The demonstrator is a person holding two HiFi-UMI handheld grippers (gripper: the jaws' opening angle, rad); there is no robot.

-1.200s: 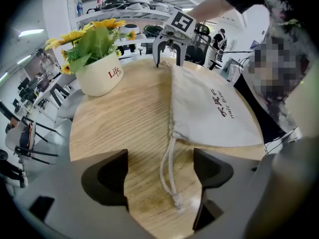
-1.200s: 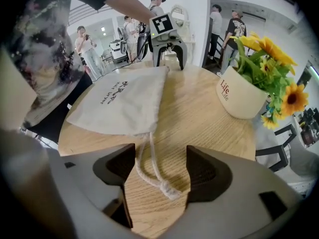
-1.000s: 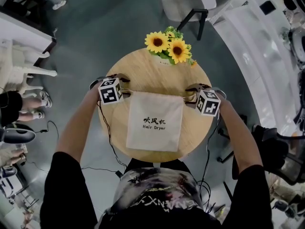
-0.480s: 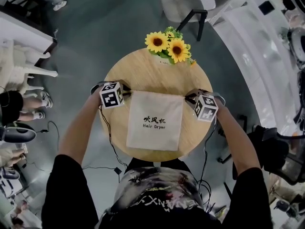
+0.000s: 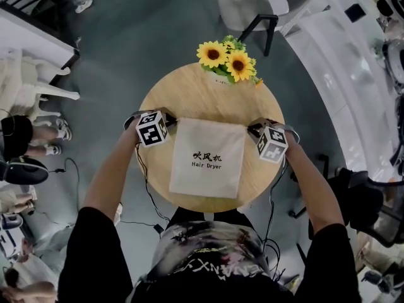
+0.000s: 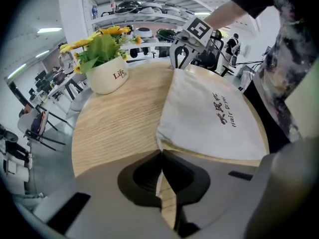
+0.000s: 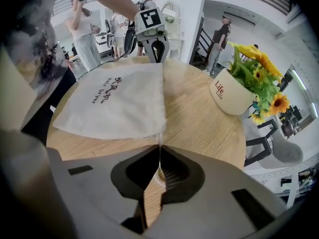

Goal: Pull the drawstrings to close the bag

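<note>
Head view: sunflower pot (image 5: 226, 65) stands beyond bag (image 5: 208, 160) on round table (image 5: 186, 96).

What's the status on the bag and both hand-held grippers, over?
Left hand-held gripper just closed on left drawstring; right hand-held gripper shut on right drawstring. Bag flat, mouth not yet cinched. Flower pot stands clear.

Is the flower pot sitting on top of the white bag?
No, the flower pot stands on the bare wooden table, off to one side of the white bag and not touching it.
</note>
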